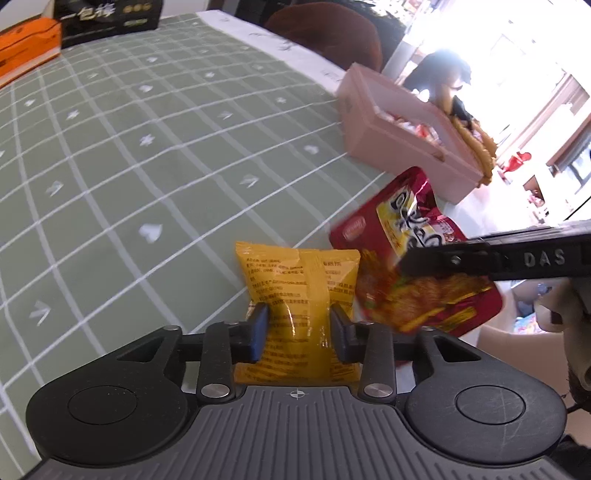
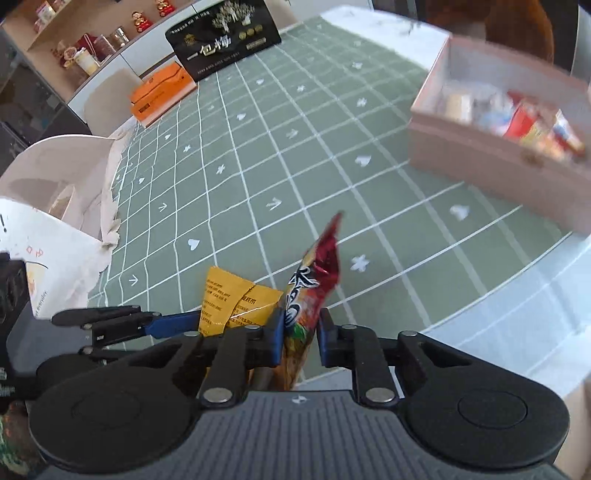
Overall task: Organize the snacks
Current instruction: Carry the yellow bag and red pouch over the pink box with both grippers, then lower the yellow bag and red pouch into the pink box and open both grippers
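Note:
My left gripper (image 1: 298, 328) is shut on a yellow snack packet (image 1: 299, 280), held above the green checked tablecloth (image 1: 147, 166). My right gripper (image 2: 301, 332) is shut on a red snack packet (image 2: 314, 280), held edge-on; the red packet also shows in the left wrist view (image 1: 410, 254), with the right gripper (image 1: 402, 263) coming in from the right. The yellow packet (image 2: 236, 302) and the left gripper's fingers (image 2: 173, 325) show at lower left of the right wrist view. A pink open box (image 2: 480, 162) holding several snacks stands ahead to the right; it also shows in the left wrist view (image 1: 391, 147).
An orange box (image 2: 162, 94) and a black printed box (image 2: 225, 37) stand at the table's far side. A white chair (image 2: 62, 177) and a white bag (image 2: 48, 251) are at the left. The table edge (image 2: 517, 295) runs close on the right. A brown chair back (image 1: 328, 33) stands beyond the table.

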